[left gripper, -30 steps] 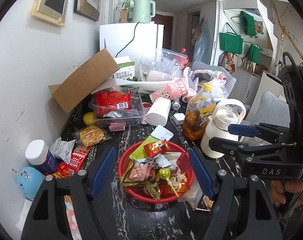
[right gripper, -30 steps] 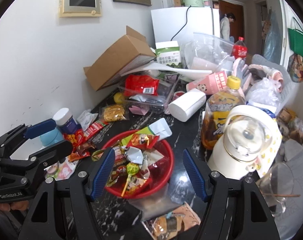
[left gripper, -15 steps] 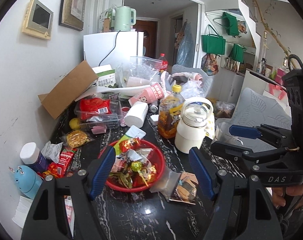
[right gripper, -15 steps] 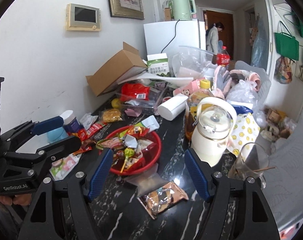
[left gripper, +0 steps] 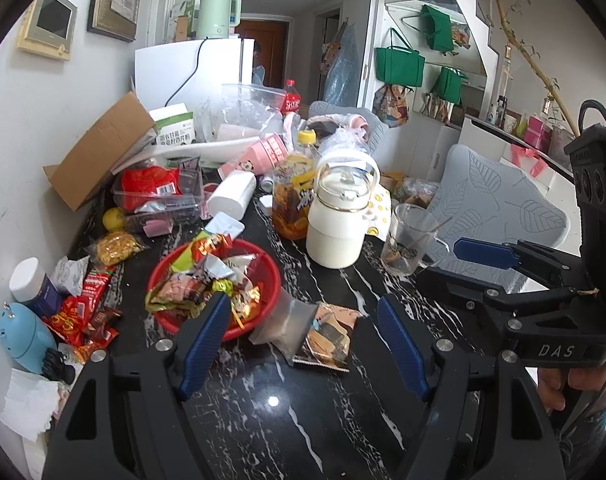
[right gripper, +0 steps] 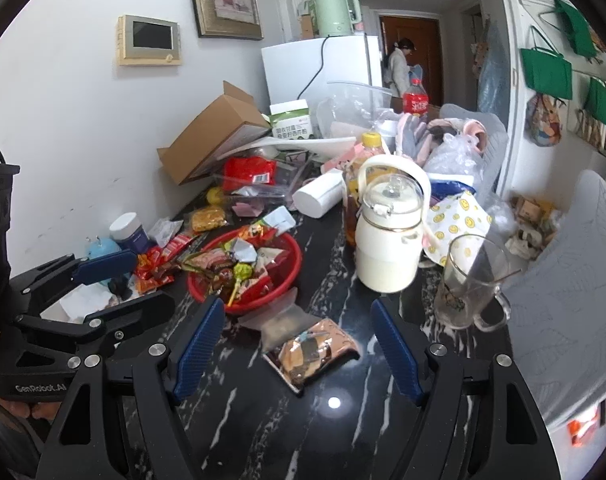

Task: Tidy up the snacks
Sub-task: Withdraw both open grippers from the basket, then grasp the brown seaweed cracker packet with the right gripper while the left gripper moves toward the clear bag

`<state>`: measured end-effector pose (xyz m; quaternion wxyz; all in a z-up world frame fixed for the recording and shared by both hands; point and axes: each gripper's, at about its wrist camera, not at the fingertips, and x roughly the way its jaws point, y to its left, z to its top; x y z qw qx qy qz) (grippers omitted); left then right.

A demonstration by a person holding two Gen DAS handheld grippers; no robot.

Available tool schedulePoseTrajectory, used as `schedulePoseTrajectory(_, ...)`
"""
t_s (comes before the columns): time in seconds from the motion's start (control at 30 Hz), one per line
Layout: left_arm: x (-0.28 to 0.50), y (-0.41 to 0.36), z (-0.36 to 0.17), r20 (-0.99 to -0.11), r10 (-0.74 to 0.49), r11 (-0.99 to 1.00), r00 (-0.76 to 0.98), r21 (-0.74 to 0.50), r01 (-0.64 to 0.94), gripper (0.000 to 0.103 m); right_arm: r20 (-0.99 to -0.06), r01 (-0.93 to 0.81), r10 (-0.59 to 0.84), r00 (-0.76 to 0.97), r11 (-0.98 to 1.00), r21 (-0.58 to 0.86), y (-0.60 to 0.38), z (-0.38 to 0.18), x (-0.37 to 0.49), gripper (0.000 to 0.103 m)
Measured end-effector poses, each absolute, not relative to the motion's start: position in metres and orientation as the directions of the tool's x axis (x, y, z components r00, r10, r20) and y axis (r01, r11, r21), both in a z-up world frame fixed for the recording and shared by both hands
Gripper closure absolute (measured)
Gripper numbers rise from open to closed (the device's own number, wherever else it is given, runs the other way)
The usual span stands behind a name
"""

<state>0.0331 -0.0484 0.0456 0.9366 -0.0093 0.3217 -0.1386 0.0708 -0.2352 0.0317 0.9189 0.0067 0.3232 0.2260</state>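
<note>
Your left tongs [left gripper: 303,344] are wide, nothing between the pads. Right tongs [right gripper: 297,346] have just been opening, now wide and empty too. Both hang over the black table [left gripper: 287,412]. The snack packet [right gripper: 313,350] lies flat just near-right of the red basket [left gripper: 171,264], which is piled with wrapped snacks. More wrappers [left gripper: 83,312] lie left of the basket.

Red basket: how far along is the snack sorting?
Done: the red basket already holds a heap of wrapped snacks. In hand: nothing; the left gripper and right gripper are open and empty. Left: the biscuit packet beside the basket, and the red packets near the wall.
</note>
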Motion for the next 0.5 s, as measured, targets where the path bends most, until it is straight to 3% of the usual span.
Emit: schedulePoseTrajectory(0.5,0.025,-0.053,-0.003,-0.677,-0.315,0.947,0.665,-0.173,0.272,0.028,-0.674,-0.318,0.379,0.633,0.922,0.220,-0.252,-0.023,0.051,0.027)
